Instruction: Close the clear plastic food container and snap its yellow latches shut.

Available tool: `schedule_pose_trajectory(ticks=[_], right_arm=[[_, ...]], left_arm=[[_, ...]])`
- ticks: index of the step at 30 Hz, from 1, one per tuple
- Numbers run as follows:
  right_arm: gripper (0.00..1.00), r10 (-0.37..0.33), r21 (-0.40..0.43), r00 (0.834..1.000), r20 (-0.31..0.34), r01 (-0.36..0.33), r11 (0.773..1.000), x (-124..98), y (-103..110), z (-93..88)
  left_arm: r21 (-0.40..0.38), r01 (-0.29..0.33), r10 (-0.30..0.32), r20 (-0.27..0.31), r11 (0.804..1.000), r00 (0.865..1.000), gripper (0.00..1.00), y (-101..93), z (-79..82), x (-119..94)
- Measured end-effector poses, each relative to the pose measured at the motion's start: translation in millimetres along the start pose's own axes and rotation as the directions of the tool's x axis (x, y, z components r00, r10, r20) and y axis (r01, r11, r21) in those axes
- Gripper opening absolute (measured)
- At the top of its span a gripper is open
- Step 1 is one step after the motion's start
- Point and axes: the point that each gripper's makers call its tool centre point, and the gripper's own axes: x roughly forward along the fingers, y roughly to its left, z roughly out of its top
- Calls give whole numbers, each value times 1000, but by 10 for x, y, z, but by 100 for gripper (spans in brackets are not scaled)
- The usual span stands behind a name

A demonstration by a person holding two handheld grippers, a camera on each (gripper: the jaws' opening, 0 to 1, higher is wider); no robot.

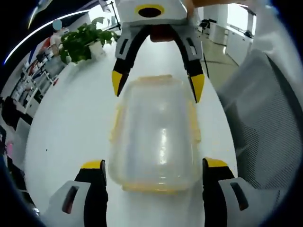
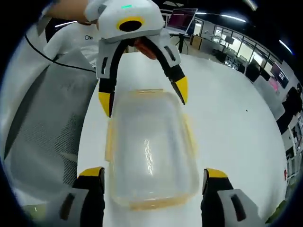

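Observation:
A clear plastic food container [image 1: 154, 137] with yellow latches lies lengthwise on the white table [image 1: 71, 127], its lid resting on top. Yellow side latches [image 1: 115, 126] flare outward from the walls. My left gripper [image 1: 154, 164] is open, its jaws straddling the near end of the container without gripping it. My right gripper [image 1: 157, 84] reaches in from the far end, open, with its yellow tips on either side of that end. In the right gripper view the container [image 2: 149, 151] sits between my right gripper [image 2: 154, 173] and the left gripper [image 2: 143, 96], with a side latch [image 2: 110, 142] sticking out.
A potted plant [image 1: 85, 42] stands at the far left of the table. A grey mesh chair [image 1: 265, 118] [image 2: 42, 127] sits close beside the table edge. Office desks and a monitor [image 2: 182, 19] lie beyond. A person's hand [image 2: 71, 9] holds the left gripper.

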Motion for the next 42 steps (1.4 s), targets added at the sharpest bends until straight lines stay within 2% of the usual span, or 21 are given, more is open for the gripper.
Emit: schedule_pose_trajectory(ticks=[2,3,6,12,19,28,42], right_arm=[[81,9,-13,1000,-11,-9,1000,12,-18,16],[82,15,-17,1000,-17,-15,1000,23,-15,16],[79,41,-13,998,-38,-42,999,55,11,-8],[78,42,-23,999,-17,-43,999,48,-10,-5],[78,45,-36,998,-37,-47,998,77,2,34],[78,57,-53,998,-40,-59,997,217,53,264],[78,69,-73,997,-33,-72,995,552,116,820]], left_arm=[[8,15,-15,-5,1000,1000,78,-13,24,9],[25,10,-10,-25,1000,1000,77,4,2,13],[28,15,-14,-36,1000,999,77,17,3,24],[24,13,-12,-40,1000,999,77,23,-18,24],[23,4,-2,-54,1000,999,76,10,-51,6],[12,-4,5,-50,1000,999,76,-22,-301,-148],[-1,-12,12,-61,1000,998,76,-26,-847,-472]])
